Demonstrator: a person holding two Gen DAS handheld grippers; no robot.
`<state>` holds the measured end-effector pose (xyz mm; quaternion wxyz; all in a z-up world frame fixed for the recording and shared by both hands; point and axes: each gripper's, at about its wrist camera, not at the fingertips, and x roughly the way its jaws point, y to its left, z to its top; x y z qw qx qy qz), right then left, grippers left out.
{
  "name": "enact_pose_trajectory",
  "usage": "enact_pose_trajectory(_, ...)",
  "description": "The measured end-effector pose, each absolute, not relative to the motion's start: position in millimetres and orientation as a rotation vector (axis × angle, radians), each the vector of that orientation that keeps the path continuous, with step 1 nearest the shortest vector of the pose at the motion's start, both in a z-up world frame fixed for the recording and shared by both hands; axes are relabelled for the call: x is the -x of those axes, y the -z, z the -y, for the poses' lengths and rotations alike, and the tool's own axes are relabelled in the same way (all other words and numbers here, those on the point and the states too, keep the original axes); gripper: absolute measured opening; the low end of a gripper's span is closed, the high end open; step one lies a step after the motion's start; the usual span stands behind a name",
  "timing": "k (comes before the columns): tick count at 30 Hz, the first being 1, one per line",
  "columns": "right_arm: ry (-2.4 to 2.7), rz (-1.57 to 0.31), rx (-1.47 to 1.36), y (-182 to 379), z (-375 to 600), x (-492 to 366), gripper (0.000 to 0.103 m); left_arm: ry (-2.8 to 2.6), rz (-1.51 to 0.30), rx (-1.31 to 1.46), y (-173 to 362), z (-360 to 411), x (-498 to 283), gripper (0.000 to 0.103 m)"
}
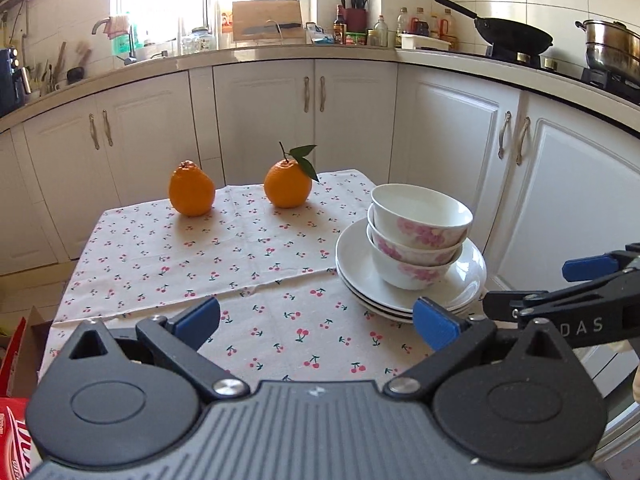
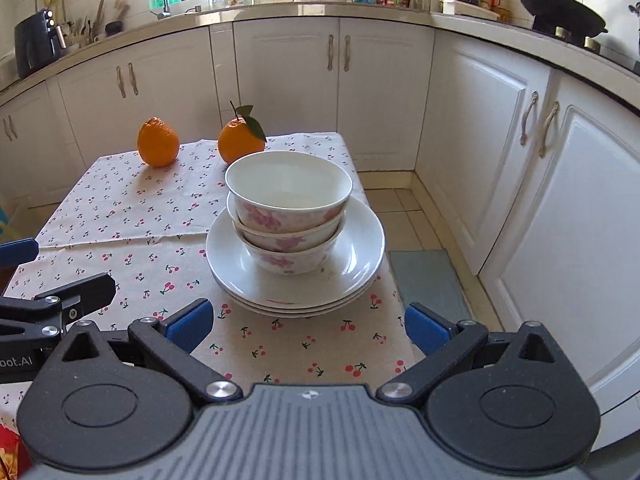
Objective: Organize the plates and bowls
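Left gripper [image 1: 316, 320] jaws spread wide, nothing between the blue pads, only cherry-print tablecloth [image 1: 208, 264] below the gap; right gripper [image 2: 306, 330] likewise wide and empty, pads clear of everything; stack of three pink-flowered bowls [image 2: 289, 216] nested upright, sitting on a stack of white plates [image 2: 360, 256], looks like three, count not certain; from the right gripper the stack is straight ahead, just beyond the fingertips, not touching; from the left gripper the bowls [image 1: 418, 236] and plates [image 1: 352, 264] sit ahead and to its right, the near plate rim just past its right pad; right gripper's fingers enter the left wrist view from the right edge, beside the plates; left gripper's fingers show at the left edge of the right wrist view; two oranges [image 1: 191, 189] farther ahead on the far side of the cloth, well apart from the stack, one with a leaf and stem [image 1: 289, 182]; white cabinets [image 1: 264, 120] beyond the table; wok [image 1: 512, 34] on the stove at far right.
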<state>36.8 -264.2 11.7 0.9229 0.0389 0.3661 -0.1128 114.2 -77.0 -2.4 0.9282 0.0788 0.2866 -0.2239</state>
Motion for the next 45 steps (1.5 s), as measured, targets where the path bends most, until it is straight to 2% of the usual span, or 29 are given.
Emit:
enact_pose_trajectory(12,0.279,-0.669,-0.018,-39,240,-19,0.103,0.384,-0.554,-0.145,-18,63,-96,0.102)
enact_pose_trajectory(45,0.283,-0.676,-0.034,-33,240,-25,0.103,0.350,-0.583,-0.148,-13,65,-99,0.102)
